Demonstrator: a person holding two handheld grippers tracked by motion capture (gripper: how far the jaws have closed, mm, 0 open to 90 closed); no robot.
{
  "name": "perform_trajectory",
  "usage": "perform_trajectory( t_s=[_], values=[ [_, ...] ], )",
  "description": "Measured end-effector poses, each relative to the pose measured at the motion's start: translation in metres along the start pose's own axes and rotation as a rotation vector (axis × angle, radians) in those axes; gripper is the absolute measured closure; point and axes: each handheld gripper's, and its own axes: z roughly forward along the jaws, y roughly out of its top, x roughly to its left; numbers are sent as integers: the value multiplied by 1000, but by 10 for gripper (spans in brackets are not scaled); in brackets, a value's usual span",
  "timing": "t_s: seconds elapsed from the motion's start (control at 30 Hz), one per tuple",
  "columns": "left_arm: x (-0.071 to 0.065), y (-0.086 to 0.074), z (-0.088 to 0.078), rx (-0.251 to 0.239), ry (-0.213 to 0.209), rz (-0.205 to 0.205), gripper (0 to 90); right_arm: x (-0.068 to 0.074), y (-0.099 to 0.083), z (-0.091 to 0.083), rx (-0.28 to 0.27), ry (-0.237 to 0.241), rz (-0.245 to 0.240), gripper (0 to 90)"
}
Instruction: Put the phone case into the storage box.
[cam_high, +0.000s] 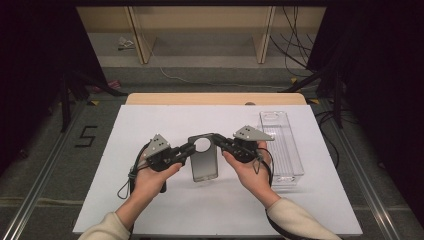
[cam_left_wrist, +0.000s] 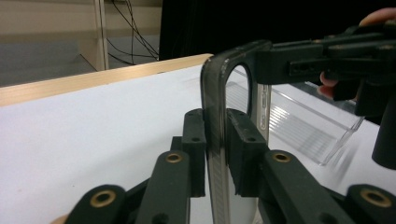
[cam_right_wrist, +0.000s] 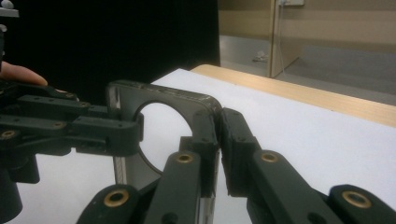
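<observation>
Both the left gripper (cam_high: 189, 148) and right gripper (cam_high: 220, 141) fingers clamp the smoky phone case (cam_high: 204, 162), hiding its upper corners.

A white worktop (cam_high: 165, 210) spreads flat and broad across the scene, with a pale wooden strip running along its far edge. Over on the right side, a clear plastic tray (cam_high: 281, 145) lies directly on the white surface, long side running front to back, close to the right edge. Around the worktop, grey floor (cam_high: 45, 165) shows, with a black numeral marked at the left.
</observation>
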Motion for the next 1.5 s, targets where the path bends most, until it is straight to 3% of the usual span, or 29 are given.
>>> perform_trajectory(
  t_s=[0.1, 0.2, 0.23, 0.27, 0.33, 0.37, 0.63, 0.87, 1.5],
  values=[
    [-2, 1, 1, 21, 6, 21, 659, -1, 1, -1, 2, -9, 1, 855],
    [-5, 2, 0, 46, -2, 46, 516, -3, 2, -2, -5, -22, 9, 855],
    [-6, 2, 0, 56, 1, 55, 404, -5, 3, -3, -10, -27, 13, 855],
    [-7, 3, 0, 62, 2, 57, 404, -5, 3, -3, -10, -27, 13, 855],
    [-8, 3, -2, 71, 11, 73, 322, -6, 4, -4, -14, -33, 15, 855],
    [-7, 4, -3, 79, 16, 88, 237, -8, 5, -5, -14, -39, 19, 855],
    [-7, 3, -8, 101, 4, 124, 24, -10, 7, -7, -20, -49, 22, 855],
    [-6, -2, -14, 118, 12, 156, 0, -13, 9, -9, -22, -57, 23, 855],
    [0, -9, -29, 120, 23, 153, 0, -22, 16, -15, -40, -81, 36, 855]
  ],
)
